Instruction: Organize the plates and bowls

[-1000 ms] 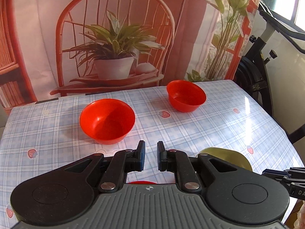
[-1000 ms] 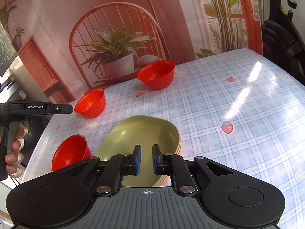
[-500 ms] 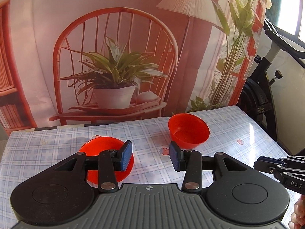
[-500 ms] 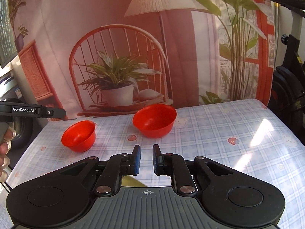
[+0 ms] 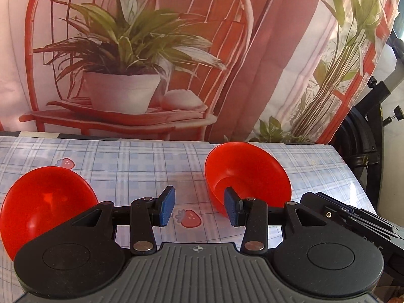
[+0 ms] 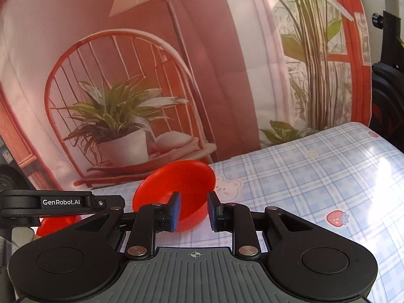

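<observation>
Left gripper (image 5: 199,208): its jaws are now standing wide apart, where a second ago they were nearly closed; it is holding nothing and aiming at the gap between two bowls.
Right gripper (image 6: 194,210): it is opening too, to a moderate gap from an almost shut one, and is gripping nothing.
Far bowl (image 5: 246,176): it is sitting on the table (image 5: 141,161) at 1 o'clock of the left gripper, and dead ahead at 12 o'clock of the right one (image 6: 176,189).
Near bowl (image 5: 45,202): it is resting at 9 o'clock of the left gripper, well apart from the far bowl.
Change: both views are looking lower and closer to the bowls than half a second back; the green plate is no longer showing.
Meaning: both grippers are probably readying to take a bowl each for stacking; no bowl is lifted yet.
</observation>
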